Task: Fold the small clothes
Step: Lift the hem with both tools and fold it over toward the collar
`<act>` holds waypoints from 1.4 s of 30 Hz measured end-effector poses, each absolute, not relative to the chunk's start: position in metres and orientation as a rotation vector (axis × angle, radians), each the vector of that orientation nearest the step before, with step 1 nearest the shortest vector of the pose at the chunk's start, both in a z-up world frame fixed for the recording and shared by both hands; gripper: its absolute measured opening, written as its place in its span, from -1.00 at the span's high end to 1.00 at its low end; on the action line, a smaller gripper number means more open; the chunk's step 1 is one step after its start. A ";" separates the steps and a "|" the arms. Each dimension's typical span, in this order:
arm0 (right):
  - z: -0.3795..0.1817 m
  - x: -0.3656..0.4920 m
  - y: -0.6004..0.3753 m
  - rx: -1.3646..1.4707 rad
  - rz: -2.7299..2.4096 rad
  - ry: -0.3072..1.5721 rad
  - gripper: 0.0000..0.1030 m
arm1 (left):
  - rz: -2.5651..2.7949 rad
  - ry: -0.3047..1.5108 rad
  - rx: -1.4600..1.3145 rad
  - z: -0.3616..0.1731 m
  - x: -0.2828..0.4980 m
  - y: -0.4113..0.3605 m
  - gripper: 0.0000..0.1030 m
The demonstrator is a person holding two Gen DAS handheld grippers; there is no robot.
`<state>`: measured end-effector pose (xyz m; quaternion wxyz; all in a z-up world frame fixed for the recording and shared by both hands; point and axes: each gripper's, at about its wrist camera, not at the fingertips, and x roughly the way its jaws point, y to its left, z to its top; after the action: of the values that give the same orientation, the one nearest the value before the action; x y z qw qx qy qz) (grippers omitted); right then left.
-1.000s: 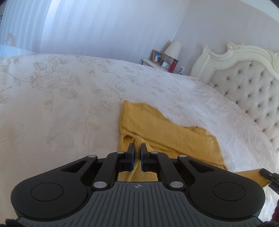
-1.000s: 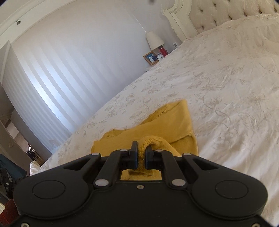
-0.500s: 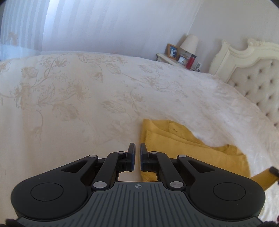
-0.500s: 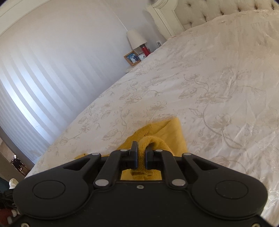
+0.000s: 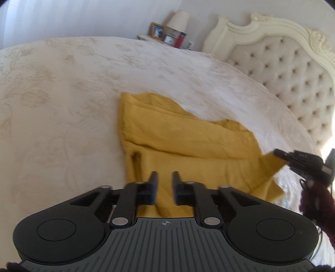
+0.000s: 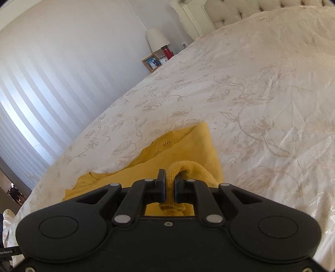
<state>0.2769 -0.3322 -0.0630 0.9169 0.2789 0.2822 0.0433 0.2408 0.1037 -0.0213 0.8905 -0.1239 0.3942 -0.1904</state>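
Observation:
A mustard-yellow knit garment [image 5: 188, 144] lies partly folded on the cream floral bedspread [image 5: 62, 94]. My left gripper [image 5: 164, 180] hovers over its near edge with the jaws slightly apart and nothing between them. My right gripper [image 6: 169, 184] is shut on a fold of the yellow garment [image 6: 184, 150]. In the left wrist view the right gripper [image 5: 278, 153] shows at the right edge, holding the garment's corner.
A tufted cream headboard [image 5: 293, 69] stands at the right. A nightstand with a lamp [image 5: 178, 19], a photo frame [image 5: 157, 31] and a red bottle [image 5: 181, 39] sits beyond the bed. The striped wall [image 6: 52, 73] is behind.
My left gripper has let go of the garment and its jaws have parted a little. The garment now lies folded over on the bed. My right gripper keeps its hold.

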 end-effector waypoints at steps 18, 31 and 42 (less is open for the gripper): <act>-0.068 0.249 -0.343 0.579 0.130 0.565 0.70 | -0.265 0.865 -0.207 -0.046 0.217 0.073 0.18; -0.068 0.246 -0.343 0.585 0.153 0.557 0.70 | -0.263 0.908 -0.376 -0.064 0.248 0.076 0.92; -0.060 0.244 -0.349 0.605 0.162 0.513 0.70 | -0.338 0.733 -0.499 -0.022 0.245 0.093 0.89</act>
<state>0.2445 -0.3490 -0.0597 0.9192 0.2942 0.2496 0.0788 0.2454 0.0931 -0.0222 0.8895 -0.2400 0.3531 -0.1626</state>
